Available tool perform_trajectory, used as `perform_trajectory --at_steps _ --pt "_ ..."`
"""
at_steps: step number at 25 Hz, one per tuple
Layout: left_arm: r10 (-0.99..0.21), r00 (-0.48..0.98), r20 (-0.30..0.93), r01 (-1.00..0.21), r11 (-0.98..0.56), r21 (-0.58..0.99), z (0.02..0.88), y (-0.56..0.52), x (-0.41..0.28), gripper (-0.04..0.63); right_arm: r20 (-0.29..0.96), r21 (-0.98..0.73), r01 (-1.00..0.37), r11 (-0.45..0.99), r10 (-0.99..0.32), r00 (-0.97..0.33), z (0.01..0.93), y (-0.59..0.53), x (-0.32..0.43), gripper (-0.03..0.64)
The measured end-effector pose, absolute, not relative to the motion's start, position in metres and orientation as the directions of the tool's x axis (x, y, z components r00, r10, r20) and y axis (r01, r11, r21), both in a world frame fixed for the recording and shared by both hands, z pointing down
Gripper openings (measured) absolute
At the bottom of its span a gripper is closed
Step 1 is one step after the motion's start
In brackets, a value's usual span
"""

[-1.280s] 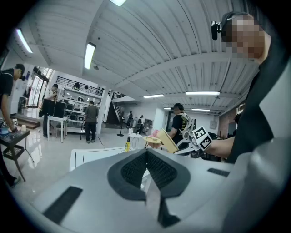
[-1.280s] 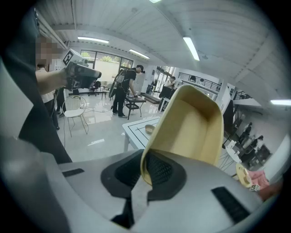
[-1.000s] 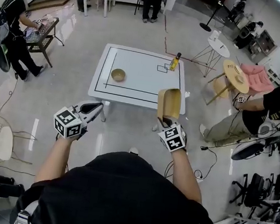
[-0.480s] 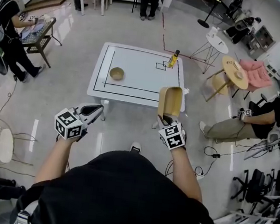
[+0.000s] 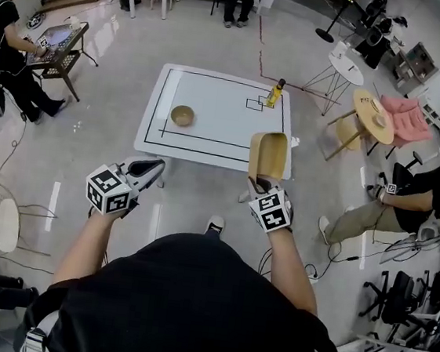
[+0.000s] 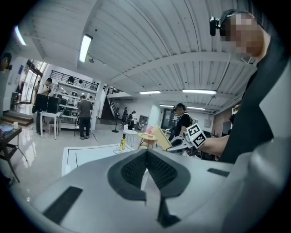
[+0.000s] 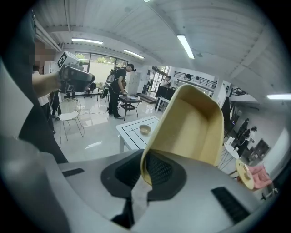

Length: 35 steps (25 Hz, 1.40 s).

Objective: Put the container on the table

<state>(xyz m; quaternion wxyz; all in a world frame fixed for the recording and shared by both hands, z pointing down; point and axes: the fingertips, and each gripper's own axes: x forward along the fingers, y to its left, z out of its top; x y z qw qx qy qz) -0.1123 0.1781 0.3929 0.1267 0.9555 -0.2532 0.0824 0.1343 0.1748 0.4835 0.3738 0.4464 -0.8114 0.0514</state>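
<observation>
Right tool [image 5: 260, 187] clamped on container [image 5: 267, 156] rim, held upright centre-right, just short of bench [image 5: 218, 120], likely carried for set-down. Left tool [image 5: 148, 171] jaws together, empty, idle.

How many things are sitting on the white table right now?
2: a bowl on its left part, a yellow bottle near the far right edge. The held container hides the near right corner.

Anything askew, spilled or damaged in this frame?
Nothing spilled or damaged. The container is tipped on edge, pinched by one wall in the right gripper, not yet on the table; it looks empty. The bowl and bottle on the table stand upright.
</observation>
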Motion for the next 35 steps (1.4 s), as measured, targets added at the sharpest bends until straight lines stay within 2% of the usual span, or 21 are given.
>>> perform_trajectory --at_steps 35 --pt "-0.521 0.814 0.256 -0.574 -0.786 0.227 0.408 0.1 -0.053 0.006 0.67 0.214 -0.713 0.668 -0.631 -0.391 0.51 0.075 0.187 0.017"
